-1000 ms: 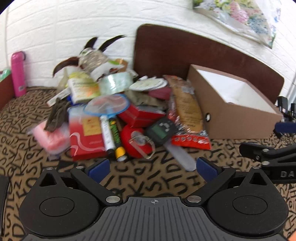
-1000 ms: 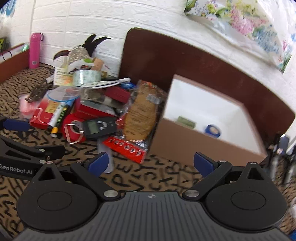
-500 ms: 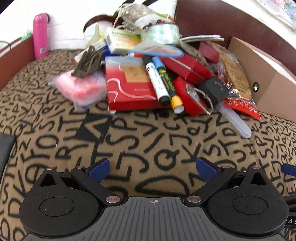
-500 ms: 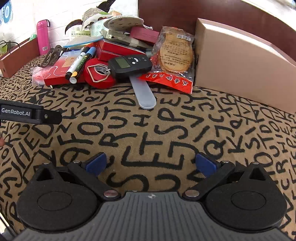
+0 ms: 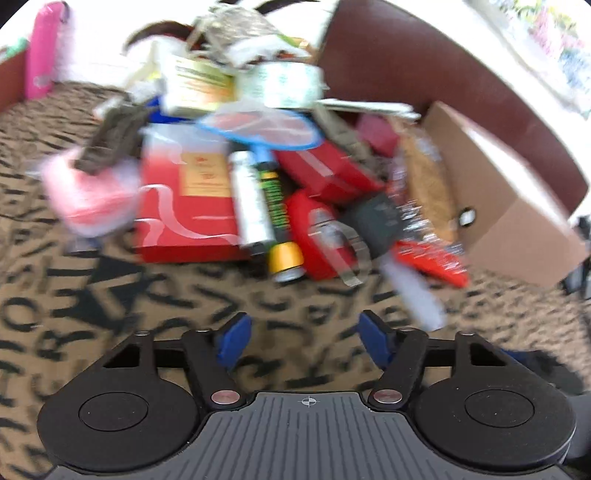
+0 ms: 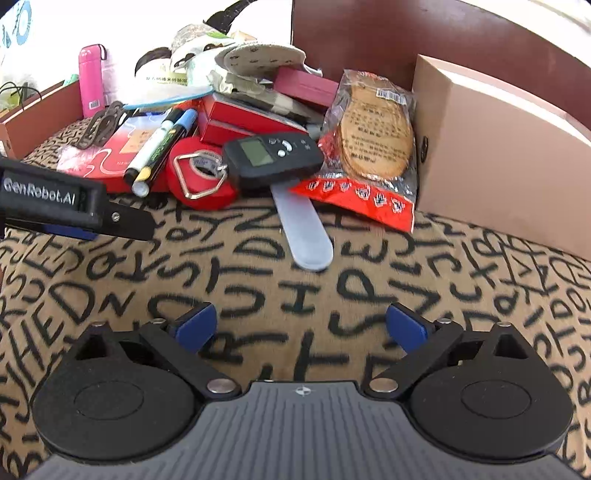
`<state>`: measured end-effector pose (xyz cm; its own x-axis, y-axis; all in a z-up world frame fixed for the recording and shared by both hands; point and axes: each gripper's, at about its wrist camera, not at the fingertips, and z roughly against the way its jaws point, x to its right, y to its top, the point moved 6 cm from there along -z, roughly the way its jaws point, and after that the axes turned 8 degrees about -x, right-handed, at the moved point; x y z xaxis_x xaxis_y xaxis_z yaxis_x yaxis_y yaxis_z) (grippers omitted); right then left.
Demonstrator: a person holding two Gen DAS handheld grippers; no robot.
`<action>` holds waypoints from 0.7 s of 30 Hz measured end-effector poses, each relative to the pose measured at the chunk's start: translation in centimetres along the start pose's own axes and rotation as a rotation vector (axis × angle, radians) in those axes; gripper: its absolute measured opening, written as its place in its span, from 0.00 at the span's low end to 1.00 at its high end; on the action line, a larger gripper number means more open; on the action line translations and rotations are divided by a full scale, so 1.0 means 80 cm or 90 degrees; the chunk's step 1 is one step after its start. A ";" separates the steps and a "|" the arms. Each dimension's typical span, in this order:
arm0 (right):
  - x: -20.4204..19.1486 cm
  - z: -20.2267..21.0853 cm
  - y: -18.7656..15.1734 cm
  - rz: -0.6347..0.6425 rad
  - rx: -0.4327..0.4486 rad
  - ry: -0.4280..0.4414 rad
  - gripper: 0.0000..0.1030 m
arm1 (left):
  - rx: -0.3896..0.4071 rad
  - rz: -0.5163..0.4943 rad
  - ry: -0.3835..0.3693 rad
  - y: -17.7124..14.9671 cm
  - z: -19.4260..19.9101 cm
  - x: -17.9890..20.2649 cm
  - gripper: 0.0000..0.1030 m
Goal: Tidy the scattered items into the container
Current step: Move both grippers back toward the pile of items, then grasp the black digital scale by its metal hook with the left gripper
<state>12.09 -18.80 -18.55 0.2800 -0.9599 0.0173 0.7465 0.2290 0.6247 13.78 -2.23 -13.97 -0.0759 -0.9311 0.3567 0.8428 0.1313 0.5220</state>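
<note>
The scattered items lie in one pile on the letter-print cloth (image 6: 295,288). In it are a red flat box (image 5: 184,206), two markers (image 5: 255,199), a red tape roll (image 6: 199,181), a black digital scale (image 6: 273,155), a cracker bag (image 6: 373,140) and a clear flat stick (image 6: 303,229). The cardboard box (image 6: 498,155) stands to the pile's right. My left gripper (image 5: 303,332) hovers just short of the markers, jaws closing with nothing between them. My right gripper (image 6: 301,325) hangs low over bare cloth short of the stick, jaws closing slightly, also on nothing. The left wrist view is blurred.
A pink bottle (image 6: 90,81) stands at the back left beside a brown tray edge (image 6: 40,110). A dark brown headboard (image 6: 369,33) rises behind the pile and box. One arm of the left gripper (image 6: 55,199) reaches into the right wrist view from the left.
Both grippers have dropped toward the cloth and closer to the pile. The left jaws have narrowed. The cardboard box's inside is no longer visible from the right wrist.
</note>
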 end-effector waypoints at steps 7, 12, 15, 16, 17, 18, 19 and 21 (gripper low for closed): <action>0.001 -0.015 0.022 0.000 0.028 -0.001 0.78 | 0.006 0.044 -0.021 0.026 -0.026 0.011 0.55; 0.002 -0.021 0.033 -0.007 0.046 -0.011 0.57 | -0.011 0.111 -0.031 0.037 -0.040 -0.001 0.27; 0.003 -0.027 0.040 -0.012 0.044 -0.012 0.54 | -0.024 0.123 -0.027 0.037 -0.052 -0.006 0.15; 0.003 -0.028 0.042 -0.012 0.045 -0.012 0.50 | -0.031 0.127 -0.031 0.036 -0.057 -0.007 0.08; 0.003 -0.029 0.043 -0.011 0.046 -0.012 0.46 | -0.035 0.130 -0.040 0.035 -0.060 -0.009 0.04; 0.001 -0.030 0.043 -0.009 0.046 -0.010 0.36 | -0.036 0.133 -0.042 0.033 -0.059 -0.010 0.03; 0.000 -0.029 0.042 -0.007 0.046 -0.009 0.35 | -0.034 0.129 -0.034 0.031 -0.057 -0.010 0.03; -0.004 -0.025 0.040 -0.003 0.043 -0.015 0.35 | -0.030 0.112 -0.020 0.024 -0.050 -0.011 0.03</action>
<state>15.62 -17.46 -18.09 0.2614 -0.9647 0.0324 0.7049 0.2138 0.6763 17.63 -2.50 -16.41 0.0586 -0.8839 0.4641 0.8687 0.2742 0.4126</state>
